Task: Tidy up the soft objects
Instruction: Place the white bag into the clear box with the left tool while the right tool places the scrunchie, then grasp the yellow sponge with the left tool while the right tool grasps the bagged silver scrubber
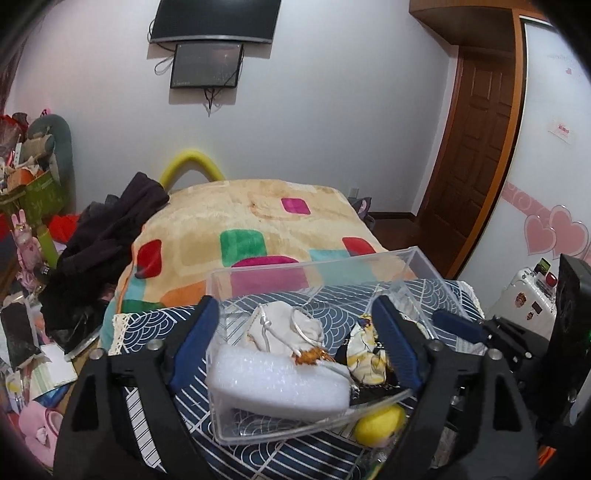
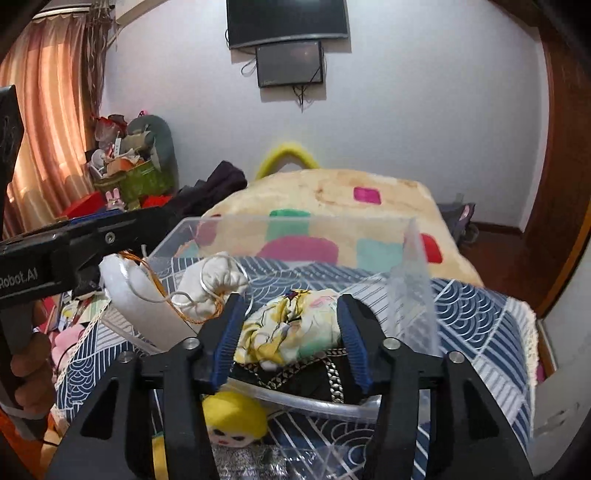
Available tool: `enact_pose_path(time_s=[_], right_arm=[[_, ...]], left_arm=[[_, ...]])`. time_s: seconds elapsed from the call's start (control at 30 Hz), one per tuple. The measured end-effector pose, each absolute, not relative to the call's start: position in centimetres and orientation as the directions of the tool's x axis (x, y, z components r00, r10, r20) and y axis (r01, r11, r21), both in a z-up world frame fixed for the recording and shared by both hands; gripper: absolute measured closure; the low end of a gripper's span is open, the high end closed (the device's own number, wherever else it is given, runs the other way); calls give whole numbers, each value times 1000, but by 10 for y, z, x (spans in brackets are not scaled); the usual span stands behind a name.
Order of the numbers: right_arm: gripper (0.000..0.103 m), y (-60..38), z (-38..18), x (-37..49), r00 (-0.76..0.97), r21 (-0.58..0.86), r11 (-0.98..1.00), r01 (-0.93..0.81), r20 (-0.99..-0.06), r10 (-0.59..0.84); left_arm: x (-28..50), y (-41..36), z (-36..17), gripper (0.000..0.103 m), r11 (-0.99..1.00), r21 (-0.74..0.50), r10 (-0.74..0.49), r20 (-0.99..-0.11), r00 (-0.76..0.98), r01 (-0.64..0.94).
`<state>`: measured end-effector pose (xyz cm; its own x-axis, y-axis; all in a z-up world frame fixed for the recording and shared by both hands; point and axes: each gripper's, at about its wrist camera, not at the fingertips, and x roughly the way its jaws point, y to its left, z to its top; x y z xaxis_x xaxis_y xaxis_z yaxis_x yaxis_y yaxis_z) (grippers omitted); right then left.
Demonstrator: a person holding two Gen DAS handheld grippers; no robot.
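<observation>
Bedroom clutter frames a bed spread with a navy wave-patterned cloth (image 1: 258, 454), where one clear plastic box (image 1: 314, 266) holds four soft items: a white foam block (image 1: 277, 384), a cream drawstring pouch (image 1: 284, 325), a yellow-and-white printed fabric bundle (image 2: 288, 328) and a black chain-trimmed piece (image 2: 306, 380). One yellow-haired plush doll (image 2: 234, 417) lies outside. Both the left gripper (image 1: 299, 343) and right gripper (image 2: 290, 339) have jaws released.

Two dark screens (image 1: 212, 22) are mounted on the white wall (image 1: 332, 110), one below the other, with cables hanging beneath. A brown panelled door (image 1: 469, 155) is seen at the right. Striped pink curtains (image 2: 48, 110) are lit from behind. The bed is covered by a cream blanket (image 1: 240, 214) with coloured squares.
</observation>
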<state>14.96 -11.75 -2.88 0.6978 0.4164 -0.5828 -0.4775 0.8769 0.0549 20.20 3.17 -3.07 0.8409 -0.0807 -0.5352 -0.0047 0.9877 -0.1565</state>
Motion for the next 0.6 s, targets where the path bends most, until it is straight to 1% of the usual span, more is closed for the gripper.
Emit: enact_pose_path(time_s=[0.07,0.13,0.23,0.3,0.37,0.6], right_arm=[[42,-120,-22,143,717,38,880,-473,-565,409],[37,-124,-15,138,734,29,885,-465,-546,404],[32,-130,-5,129,761,23,890,-456,-509,403],[31,-135,2,121,774,19,892,-451,-489,402],[23,-140,8,113,786,13,893,-450,-469,403],[21,-149,16,91,811,1,898,-440,-430,397]], left_arm=[[193,32,-26,9,988,-152,-72,-522,850,-10],[182,32,-20,7,990,-140,-59,-506,861,-15],[167,33,-14,2,992,-128,-51,-488,871,-13],[158,33,-12,1,992,-125,-54,-483,874,-8],[147,34,-12,1,991,-131,-62,-480,875,-1],[119,31,-28,0,992,-125,-87,-502,861,27]])
